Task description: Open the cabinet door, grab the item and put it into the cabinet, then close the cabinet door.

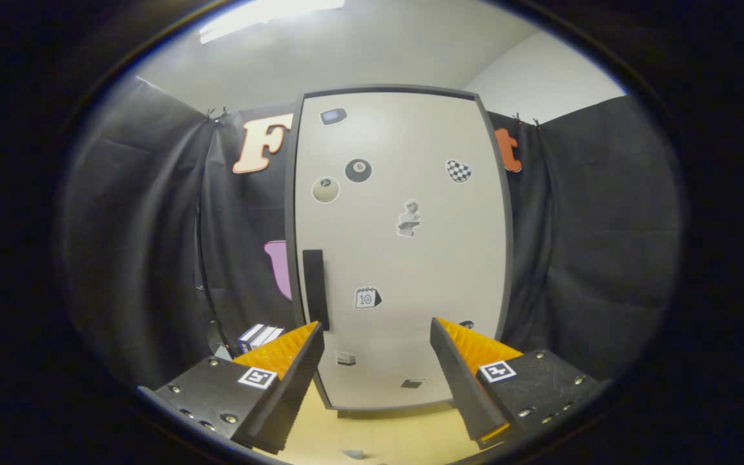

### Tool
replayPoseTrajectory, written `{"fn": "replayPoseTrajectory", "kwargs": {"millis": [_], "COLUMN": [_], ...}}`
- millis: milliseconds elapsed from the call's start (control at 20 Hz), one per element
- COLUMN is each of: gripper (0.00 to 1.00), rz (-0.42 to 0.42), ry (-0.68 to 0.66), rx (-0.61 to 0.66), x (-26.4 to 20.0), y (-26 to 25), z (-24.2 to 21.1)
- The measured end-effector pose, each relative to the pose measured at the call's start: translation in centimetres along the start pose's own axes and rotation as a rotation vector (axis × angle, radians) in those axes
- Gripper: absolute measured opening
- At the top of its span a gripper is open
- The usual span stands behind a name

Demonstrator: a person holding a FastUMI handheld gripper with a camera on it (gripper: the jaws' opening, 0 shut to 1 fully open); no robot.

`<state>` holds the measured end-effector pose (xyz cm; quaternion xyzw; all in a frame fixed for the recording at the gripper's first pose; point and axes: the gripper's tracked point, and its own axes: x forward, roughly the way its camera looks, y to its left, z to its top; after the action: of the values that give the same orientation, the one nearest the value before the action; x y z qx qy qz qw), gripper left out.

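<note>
Straight ahead of my fingers stands the cabinet [404,258], door [411,271] shut, pale face with a dark frame around it, sitting on a light wooden surface [398,433]. My gripper [377,336] is open, fingers spread wide with nothing between them but the lower part of the door beyond. The dark vertical handle [315,287] sits at the door's left edge, just above my left fingertip [310,336] in the view, not touching as far as I can tell. Door carries a scatter of stickers (an eight-ball [358,170], a pale ball [325,190] beside it, a checkered heart [458,171], a calendar one [367,298] lower down, a few more too small to make out). Item to stow: a small box [258,336], white and blue, left of the cabinet near its base, partly hidden behind my left finger. Black cloth wall [152,258] wraps both sides of the cabinet; ceiling light strip [268,16] overhead.
</note>
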<state>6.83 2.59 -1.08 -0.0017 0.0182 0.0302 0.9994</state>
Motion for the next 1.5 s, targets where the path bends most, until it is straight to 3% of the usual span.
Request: {"fn": "replayPoseTrajectory", "kwargs": {"millis": [600,850,950,1050,1200,1350,1500], "gripper": [0.98,0.96,0.8,0.76,0.35,0.28,0.28], "rz": [0.126,0.098,0.08,0.067,0.039,0.049,0.055], "ry": [0.04,0.024,0.029,0.047,0.023,0.039,0.053], "rx": [0.006,0.021,0.012,0.006,-0.01,0.011,0.022], "x": [10.7,13.2,13.7,14.3,14.4,14.3,13.8], "y": [8.3,8.7,8.5,8.5,8.4,8.5,8.5], "z": [-1.8,-1.6,-1.8,-2.4,-1.9,-2.1,-2.1]}}
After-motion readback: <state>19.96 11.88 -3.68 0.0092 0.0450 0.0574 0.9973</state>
